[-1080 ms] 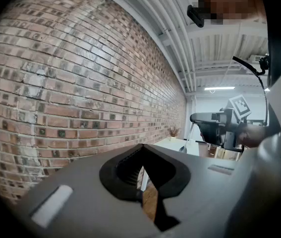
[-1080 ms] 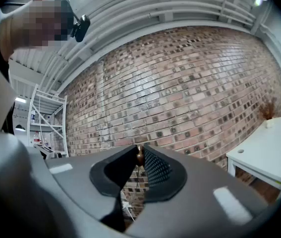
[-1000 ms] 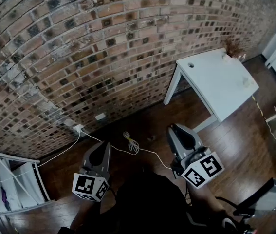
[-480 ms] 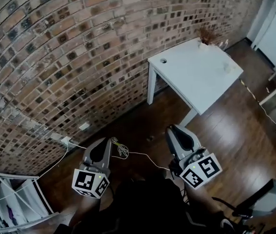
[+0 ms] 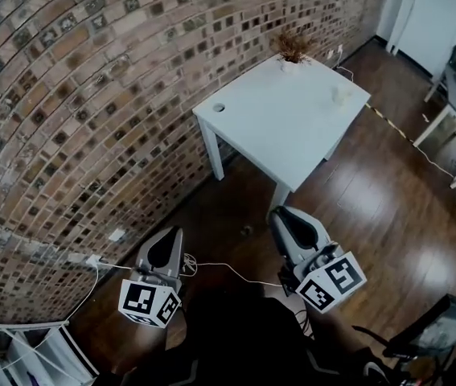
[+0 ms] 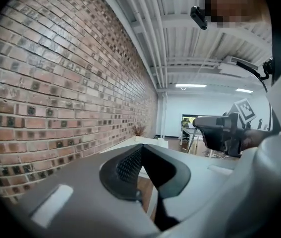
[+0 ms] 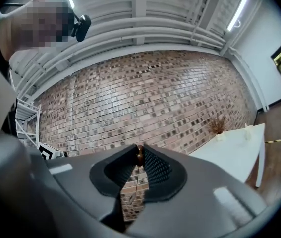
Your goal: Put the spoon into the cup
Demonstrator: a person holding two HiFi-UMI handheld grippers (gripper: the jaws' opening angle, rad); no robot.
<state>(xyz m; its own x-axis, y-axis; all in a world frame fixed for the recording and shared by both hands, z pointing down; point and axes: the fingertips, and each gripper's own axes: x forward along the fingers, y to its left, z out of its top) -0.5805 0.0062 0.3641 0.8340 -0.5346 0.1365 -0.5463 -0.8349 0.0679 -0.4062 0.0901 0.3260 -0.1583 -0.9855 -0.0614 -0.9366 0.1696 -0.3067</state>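
Spoon sits pinched in the right gripper: jaws nearly together, clamped on it edge-on. Its long axis runs lengthwise w/ the jaws. A small brown rounded end is at the fingertips, pointing ahead toward the brick wall, and a thin shaft trails back down the gap toward the camera. Can't tell which end is the bowl, and the spoon can't be made out in head view. Left gripper has its jaws closed tip to tip w/ nothing between them. Both grippers are held side by side over the wood floor, well apart from the white worktop. Cup stands on the worktop near its far edge, not far from a small dried plant at the far corner.
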